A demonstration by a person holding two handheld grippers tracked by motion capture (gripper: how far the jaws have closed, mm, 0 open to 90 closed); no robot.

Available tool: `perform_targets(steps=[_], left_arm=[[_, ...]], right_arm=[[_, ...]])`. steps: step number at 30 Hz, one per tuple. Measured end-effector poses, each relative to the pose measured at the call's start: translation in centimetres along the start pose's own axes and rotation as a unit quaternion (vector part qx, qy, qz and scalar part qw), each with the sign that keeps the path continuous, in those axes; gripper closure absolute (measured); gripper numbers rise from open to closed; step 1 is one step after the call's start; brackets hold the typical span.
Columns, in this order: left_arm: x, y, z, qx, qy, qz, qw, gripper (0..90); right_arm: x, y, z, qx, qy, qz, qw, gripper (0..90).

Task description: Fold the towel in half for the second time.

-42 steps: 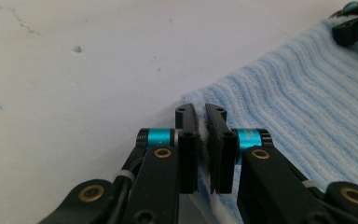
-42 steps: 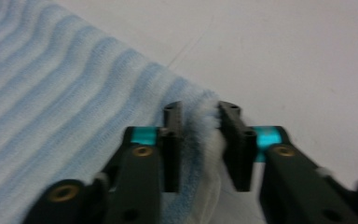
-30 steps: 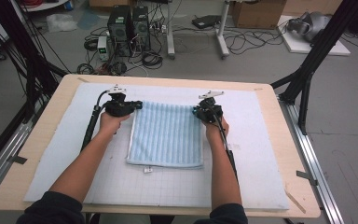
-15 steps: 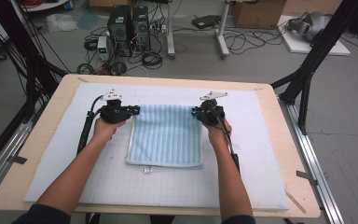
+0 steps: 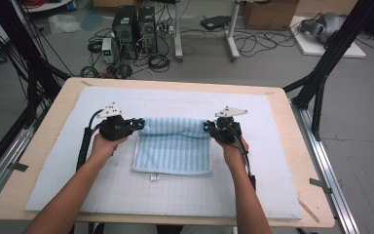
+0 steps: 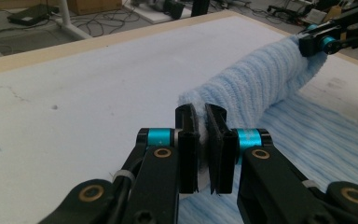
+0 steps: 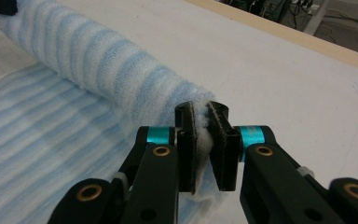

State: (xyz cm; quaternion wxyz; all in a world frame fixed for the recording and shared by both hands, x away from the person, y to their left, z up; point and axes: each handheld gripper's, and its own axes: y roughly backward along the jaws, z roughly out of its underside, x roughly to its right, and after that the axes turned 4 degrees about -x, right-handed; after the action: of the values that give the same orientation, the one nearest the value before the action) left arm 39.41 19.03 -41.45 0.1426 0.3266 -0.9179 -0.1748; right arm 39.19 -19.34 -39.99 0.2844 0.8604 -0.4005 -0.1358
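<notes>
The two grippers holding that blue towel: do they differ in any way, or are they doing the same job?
The left gripper pinches the far left corner of the striped towel; the right gripper pinches the far right corner. A black cable runs down beside the left forearm, while the right gripper's cable lies along its forearm. Shared: both are shut on the towel's far edge, lifted and curled toward the person over the flat part.

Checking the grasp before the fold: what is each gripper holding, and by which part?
Both hold the striped blue towel: the left gripper pinches its far left corner, the right gripper its far right corner, lifting that edge.
</notes>
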Motion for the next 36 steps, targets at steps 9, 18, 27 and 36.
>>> perform_targets(steps=[9, 18, 27, 36], left_arm=[[1.8, 1.8, 2.0, 0.01, -0.002, 0.006, 0.9999, 83.1], [3.7, 2.7, 4.0, -0.003, -0.007, 0.007, 0.9999, 82.7], [5.1, 3.7, 5.7, -0.015, -0.007, 0.011, 0.9998, 81.9], [5.6, 4.1, 6.0, -0.017, 0.01, 0.021, 0.9996, 77.5]], right_arm=[[-2.2, 1.6, 1.3, 0.004, 0.018, 0.006, 0.9998, 81.5], [-3.9, 2.7, 3.4, -0.004, 0.026, 0.001, 0.9997, 81.5], [-5.5, 3.5, 5.6, -0.005, 0.03, -0.005, 0.9995, 81.5], [-6.0, 3.9, 6.6, -0.003, 0.028, -0.009, 0.9996, 81.1]])
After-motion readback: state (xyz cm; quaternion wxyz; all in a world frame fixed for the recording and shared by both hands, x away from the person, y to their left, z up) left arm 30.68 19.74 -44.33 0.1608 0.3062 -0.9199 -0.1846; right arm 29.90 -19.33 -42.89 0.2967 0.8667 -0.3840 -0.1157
